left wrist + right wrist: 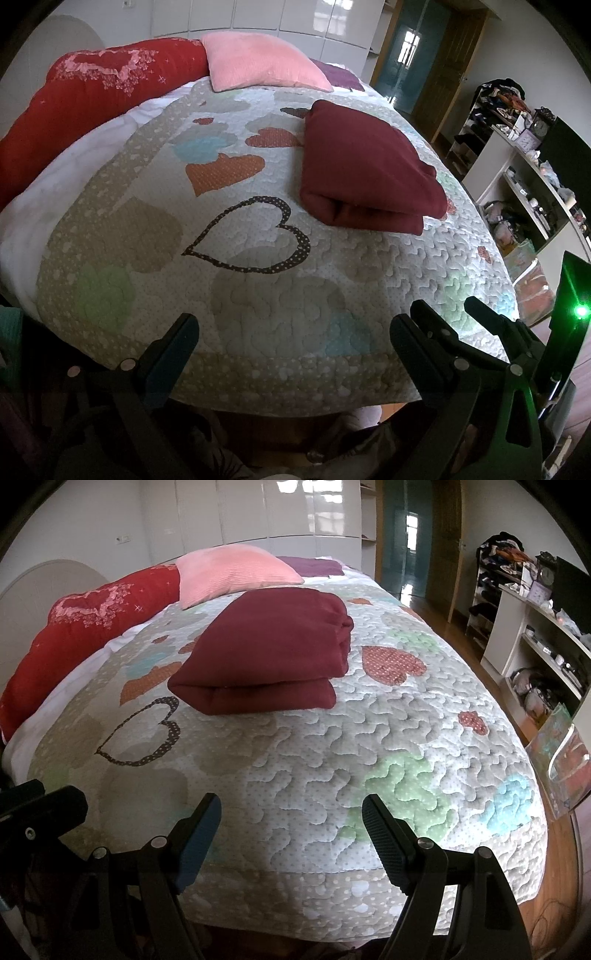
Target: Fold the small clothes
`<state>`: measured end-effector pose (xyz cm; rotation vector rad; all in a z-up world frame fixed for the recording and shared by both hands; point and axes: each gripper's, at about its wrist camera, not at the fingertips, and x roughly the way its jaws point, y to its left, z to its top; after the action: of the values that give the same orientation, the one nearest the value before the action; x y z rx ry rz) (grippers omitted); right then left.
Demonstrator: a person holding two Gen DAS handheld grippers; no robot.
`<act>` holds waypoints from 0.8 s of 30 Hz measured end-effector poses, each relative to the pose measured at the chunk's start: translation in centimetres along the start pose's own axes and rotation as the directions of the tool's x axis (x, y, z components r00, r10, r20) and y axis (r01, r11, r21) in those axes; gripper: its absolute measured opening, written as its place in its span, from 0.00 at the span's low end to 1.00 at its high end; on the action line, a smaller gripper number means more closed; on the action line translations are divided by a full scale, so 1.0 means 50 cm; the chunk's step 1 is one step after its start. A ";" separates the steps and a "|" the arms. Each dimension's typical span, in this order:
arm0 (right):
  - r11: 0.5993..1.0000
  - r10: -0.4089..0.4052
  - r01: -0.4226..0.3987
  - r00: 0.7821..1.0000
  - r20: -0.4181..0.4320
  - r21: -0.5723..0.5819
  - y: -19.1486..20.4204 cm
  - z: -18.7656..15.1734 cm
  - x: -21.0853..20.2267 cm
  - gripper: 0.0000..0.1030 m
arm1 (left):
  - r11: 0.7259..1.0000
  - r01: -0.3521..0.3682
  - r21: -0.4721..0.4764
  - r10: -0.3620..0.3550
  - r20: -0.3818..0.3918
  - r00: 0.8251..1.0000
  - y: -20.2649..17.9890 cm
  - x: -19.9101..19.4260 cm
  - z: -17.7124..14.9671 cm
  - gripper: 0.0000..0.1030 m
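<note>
Your left gripper (295, 332) and right gripper (291, 812) both hang over the foot edge of the bed, fingers spread wide apart and holding nothing. Between those fingertips and the folded garment (365, 162) you have a broad stretch of bare quilt (258, 295), with nothing lying on it. The quilt's near border curves down just ahead of your fingers; its right edge drops to a wooden floor (476, 646), with white shelving (546, 653) standing well apart from the bed on that side. In the left wrist view your right gripper shows just beside the left one's right finger, near the bed's right corner.

One folded garment, one pink pillow (236, 572), one red cushion (85, 620) (long, with a paler heart pattern), and one purple piece (314, 566) of cloth behind the pillow.

The garment is dark maroon, plain, folded into a thick, roughly square bundle of several layers. Its near edge shows two rounded folds stacked one on the other, and the right side is rolled over. It lies flat on the quilt towards the middle of the bed, well apart from both grippers and just in front of the pillow.
</note>
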<state>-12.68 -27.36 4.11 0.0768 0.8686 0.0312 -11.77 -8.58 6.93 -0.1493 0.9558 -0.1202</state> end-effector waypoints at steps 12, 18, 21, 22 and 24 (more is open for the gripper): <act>1.000 0.003 -0.003 1.000 -0.004 -0.009 0.003 -0.004 0.002 0.81 | 1.000 -0.007 -0.013 0.007 0.012 1.000 0.003 -0.003 0.001 1.00; 1.000 0.004 -0.004 1.000 -0.003 -0.009 0.005 -0.005 0.000 0.81 | 1.000 -0.008 -0.014 0.008 0.010 1.000 0.002 -0.003 0.001 1.00; 1.000 0.004 -0.004 1.000 0.000 -0.016 0.006 -0.005 0.001 0.81 | 1.000 -0.006 -0.013 0.006 0.008 1.000 0.001 -0.003 0.001 1.00; 1.000 0.004 -0.004 1.000 0.001 -0.020 0.007 -0.006 0.001 0.81 | 1.000 -0.007 -0.012 0.007 0.006 1.000 0.002 -0.001 0.001 1.00; 1.000 0.005 -0.005 1.000 0.002 -0.024 0.007 -0.006 0.002 0.81 | 1.000 -0.005 -0.011 0.005 0.005 1.000 0.001 -0.001 0.000 1.00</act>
<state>-12.85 -27.00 3.88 0.0563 0.8655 0.0462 -11.78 -8.52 6.96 -0.1570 0.9516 -0.1100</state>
